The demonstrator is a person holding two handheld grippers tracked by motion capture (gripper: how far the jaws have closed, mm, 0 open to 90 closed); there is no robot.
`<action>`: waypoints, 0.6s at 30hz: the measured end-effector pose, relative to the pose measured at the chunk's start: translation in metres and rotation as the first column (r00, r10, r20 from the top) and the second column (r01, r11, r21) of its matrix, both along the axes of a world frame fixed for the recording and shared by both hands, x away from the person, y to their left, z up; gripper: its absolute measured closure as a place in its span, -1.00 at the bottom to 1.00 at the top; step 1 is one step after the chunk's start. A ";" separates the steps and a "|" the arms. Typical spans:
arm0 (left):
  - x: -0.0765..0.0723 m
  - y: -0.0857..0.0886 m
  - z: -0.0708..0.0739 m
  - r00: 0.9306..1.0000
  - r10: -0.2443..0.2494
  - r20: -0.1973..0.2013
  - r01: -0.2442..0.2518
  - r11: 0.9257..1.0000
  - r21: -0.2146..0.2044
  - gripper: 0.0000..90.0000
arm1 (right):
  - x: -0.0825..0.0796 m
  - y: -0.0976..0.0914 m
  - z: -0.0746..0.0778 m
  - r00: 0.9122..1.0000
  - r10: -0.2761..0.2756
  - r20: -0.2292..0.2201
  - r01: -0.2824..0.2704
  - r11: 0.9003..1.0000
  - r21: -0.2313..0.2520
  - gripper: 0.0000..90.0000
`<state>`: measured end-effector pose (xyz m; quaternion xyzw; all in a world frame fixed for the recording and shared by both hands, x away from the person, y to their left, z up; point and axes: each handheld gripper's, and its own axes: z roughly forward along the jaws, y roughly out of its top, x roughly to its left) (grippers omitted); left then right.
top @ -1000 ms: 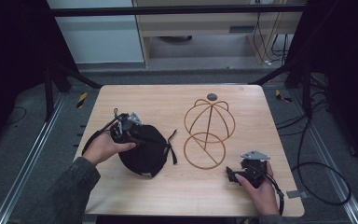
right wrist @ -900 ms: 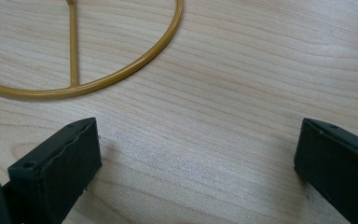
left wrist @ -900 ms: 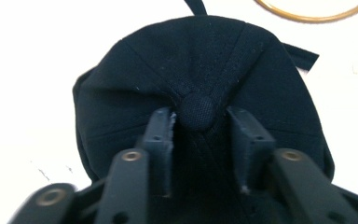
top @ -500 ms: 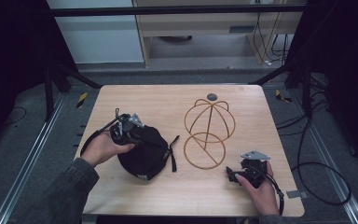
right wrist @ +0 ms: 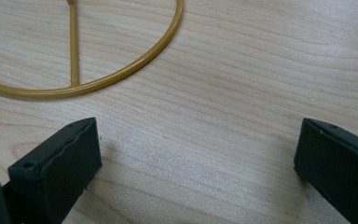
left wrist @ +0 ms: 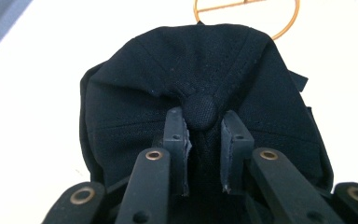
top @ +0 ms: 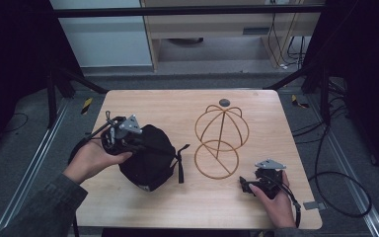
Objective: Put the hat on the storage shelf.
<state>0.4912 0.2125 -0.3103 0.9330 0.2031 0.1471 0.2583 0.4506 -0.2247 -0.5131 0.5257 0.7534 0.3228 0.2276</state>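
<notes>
Left gripper view: black cap (left wrist: 200,116), crown bunched, fabric just under the top button (left wrist: 202,111) pinched between the jaws of the left hand-held gripper (left wrist: 204,140), which had just been closing on it. High view: same cap (top: 148,155) at the left half of the bench (top: 187,101), strap hanging at its right side, left hand-held gripper (top: 121,136) over its near-left edge; whether fully clear of the wood, hard to tell. Just right of it, apart, gold wire cap stand (top: 220,140), dome above a flat ring. Farther right, near the front edge, right hand-held gripper (top: 261,182) resting on the bench, jaws spread wide with nothing between them, stand's ring (right wrist: 88,70) ahead of them.

Risks, as judged: thin pinch of loose cloth liable to slip from the pads; dangling strap liable to snag the wire; light stand, unsteadied, liable to tip or slide when the cap lands off-centre.
</notes>
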 end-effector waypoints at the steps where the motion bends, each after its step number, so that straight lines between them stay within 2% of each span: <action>1: -0.002 0.002 0.004 1.000 0.001 0.007 -0.001 1.000 -0.011 0.68 | 0.000 0.000 0.000 1.000 0.000 -0.002 0.000 1.000 0.004 -0.99; 3: -0.007 0.006 0.013 1.000 -0.003 0.029 0.004 1.000 -0.031 0.68 | 0.000 0.000 0.000 1.000 -0.001 -0.003 0.001 1.000 0.004 -0.99; 4: -0.007 0.006 0.013 1.000 -0.003 0.029 0.004 1.000 -0.031 0.68 | 0.000 0.000 0.000 1.000 -0.001 -0.003 0.001 1.000 0.004 -0.99; 8: -0.019 0.008 0.031 0.997 -0.009 0.075 0.013 0.999 -0.048 0.69 | 0.000 0.000 0.000 1.000 -0.001 -0.002 0.001 1.000 0.004 -0.99; 18: -0.034 0.005 0.063 0.990 -0.044 0.132 0.054 0.996 -0.076 0.69 | 0.000 0.000 0.000 1.000 -0.001 -0.003 0.001 1.000 0.004 -0.99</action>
